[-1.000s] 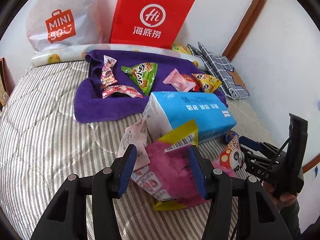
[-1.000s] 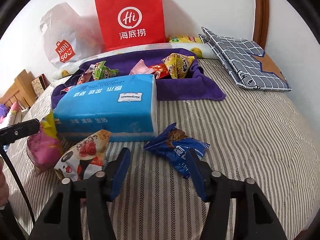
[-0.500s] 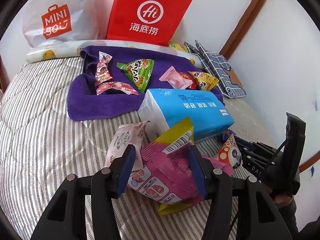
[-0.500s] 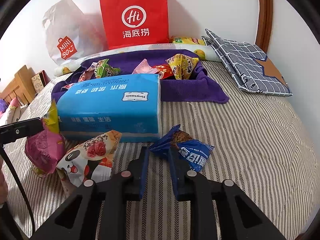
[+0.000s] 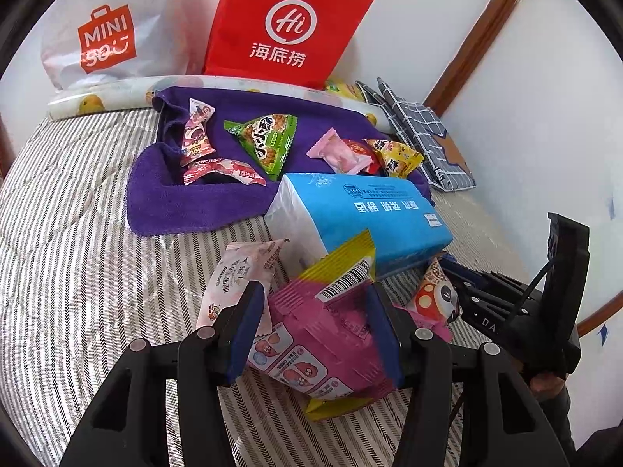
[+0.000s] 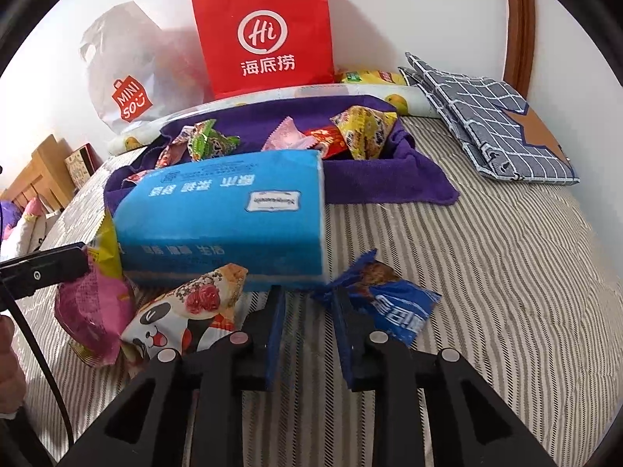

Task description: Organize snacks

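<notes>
Striped bedding (image 6: 486, 272): blue snack packet (image 6: 393, 299) lies just beside the right gripper (image 6: 307, 311), toward the bed's right edge, missed by its empty, opening jaws. Left gripper (image 5: 315, 311) clamps the pink packet (image 5: 323, 334).

On purple towel (image 5: 202, 202): six snack packets — two red-pink (image 5: 196, 136), one green (image 5: 268, 140), one pale pink (image 5: 337, 151), one red (image 6: 325, 138), one yellow (image 5: 393, 157).
In front of towel: one blue tissue pack (image 6: 233, 214); four packets beside it — magenta-yellow (image 5: 323, 334), pale pink (image 5: 241, 272), panda-print (image 6: 183, 311), blue (image 6: 393, 303).
Behind towel: two shopping bags, red (image 5: 284, 23) and white (image 5: 113, 27).
Right of towel: one grid-pattern cloth (image 6: 486, 116).
</notes>
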`<state>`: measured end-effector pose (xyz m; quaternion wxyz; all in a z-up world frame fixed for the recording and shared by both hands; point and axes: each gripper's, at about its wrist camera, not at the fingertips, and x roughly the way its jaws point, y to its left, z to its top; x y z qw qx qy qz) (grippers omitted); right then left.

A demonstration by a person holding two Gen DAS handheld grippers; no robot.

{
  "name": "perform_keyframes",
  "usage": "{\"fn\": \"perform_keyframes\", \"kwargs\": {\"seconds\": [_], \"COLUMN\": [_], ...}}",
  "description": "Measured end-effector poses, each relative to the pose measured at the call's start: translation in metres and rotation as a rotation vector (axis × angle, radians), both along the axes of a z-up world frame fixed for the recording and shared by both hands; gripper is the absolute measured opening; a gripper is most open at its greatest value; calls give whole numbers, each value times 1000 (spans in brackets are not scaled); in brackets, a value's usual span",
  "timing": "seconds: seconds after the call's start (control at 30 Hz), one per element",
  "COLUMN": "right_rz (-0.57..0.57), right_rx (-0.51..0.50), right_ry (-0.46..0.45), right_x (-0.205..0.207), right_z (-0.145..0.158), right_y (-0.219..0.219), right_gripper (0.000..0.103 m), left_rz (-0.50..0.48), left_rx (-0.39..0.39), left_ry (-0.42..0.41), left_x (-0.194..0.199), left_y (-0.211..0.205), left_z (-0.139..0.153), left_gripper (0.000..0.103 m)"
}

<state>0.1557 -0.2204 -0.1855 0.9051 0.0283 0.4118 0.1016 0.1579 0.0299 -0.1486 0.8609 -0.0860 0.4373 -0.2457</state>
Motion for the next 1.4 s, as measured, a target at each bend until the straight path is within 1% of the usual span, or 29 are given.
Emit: {"fn": "perform_keyframes", "kwargs": {"seconds": [0.03, 0.1, 0.2, 0.3, 0.33, 0.37, 0.4, 0.5, 0.57, 0.67, 0.77, 0.87, 0.97, 1.1, 1.17, 1.23, 1.33, 1.4], "right_rz": [8, 23, 38, 45, 44, 41, 35, 13, 12, 27, 34, 39, 43, 49, 60, 59, 60, 56], "right_rx": [-1, -13, -33, -27, -22, -15, -7, 5, 6, 15, 1, 13, 17, 21, 31, 21, 15, -18], "right_ry": [-6, -23, -35, -32, -26, -22, -21, -43, -36, -12, 1, 12, 26, 17, 16, 6, 4, 3], "right_x": [-1, -3, -5, -6, -5, -4, -3, 1, 6, 12, 14, 16, 18, 16, 15, 13, 12, 10], "right_z": [1, 2, 4, 6, 7, 8, 8, 11, 11, 6, 2, 1, -1, -1, -1, 0, -1, -3], "right_y": [2, 6, 10, 8, 7, 5, 4, 0, 1, 5, 10, 10, 10, 10, 10, 12, 11, 11], "right_gripper": [23, 15, 15, 16, 18, 24, 33, 44, 49, 51, 57, 58, 62, 60, 53, 51, 42, 31], "left_rz": [1, 5, 9, 13, 15, 17, 19, 21, 23, 31, 36, 32, 22, 7, 4, 2, 2, 4], "left_rx": [0, -1, 1, 6, 7, 6, 4, 2, 6, 7, 8, 3, -1, -10, -11, -15, -33, -40], "left_ry": [1, 3, 4, 0, -1, -2, -3, -8, -12, -17, -21, -21, -17, -11, -11, -10, 2, 9], "left_x": [0, 0, 0, 0, 0, 0, 0, 0, -1, -1, -1, -2, -1, 0, -1, 0, 1, 2], "left_y": [1, 1, 2, 3, 4, 4, 5, 6, 6, 9, 12, 13, 11, 8, 7, 7, 10, 11], "left_z": [0, 0, 1, 2, 2, 3, 4, 6, 8, 11, 12, 12, 11, 8, 8, 7, 6, 6], "left_gripper": [53, 53, 53, 53, 53, 53, 53, 53, 53, 53, 53, 53, 53, 53, 53, 53, 53, 53]}}
